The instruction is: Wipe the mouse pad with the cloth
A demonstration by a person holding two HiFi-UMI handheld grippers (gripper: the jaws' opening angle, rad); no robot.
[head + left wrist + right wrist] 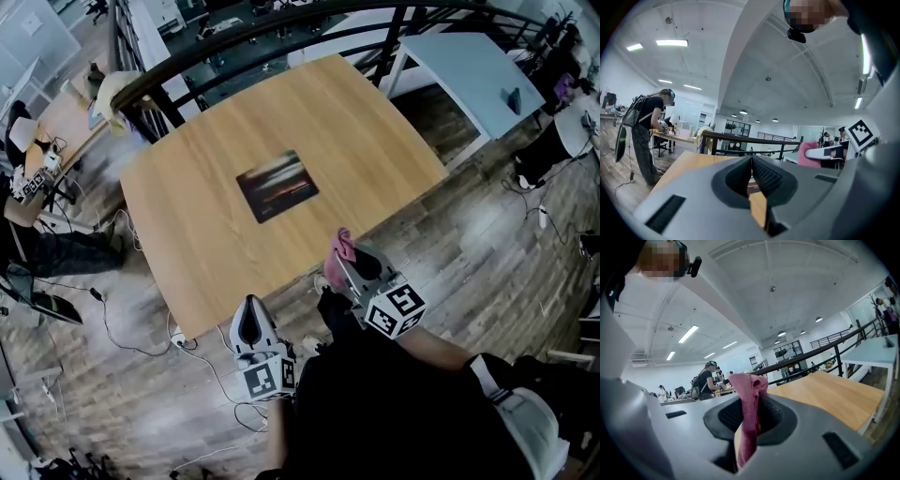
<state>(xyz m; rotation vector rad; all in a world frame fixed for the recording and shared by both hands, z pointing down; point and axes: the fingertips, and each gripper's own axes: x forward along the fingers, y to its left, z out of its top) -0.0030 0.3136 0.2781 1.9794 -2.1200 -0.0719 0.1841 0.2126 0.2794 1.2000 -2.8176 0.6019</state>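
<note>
A dark mouse pad with a blurred picture lies flat in the middle of the wooden table. My right gripper hovers at the table's near edge, shut on a pink cloth that sticks up between its jaws; in the right gripper view the cloth hangs folded through the jaws. My left gripper is lower, off the table's near edge, its jaws shut with nothing between them. From the left gripper view, its jaw tips meet, and the pink cloth shows at the right.
A black railing runs along the table's far side. A pale blue table stands to the right. Cables lie on the wood floor at the left. A person stands at a desk beyond the table.
</note>
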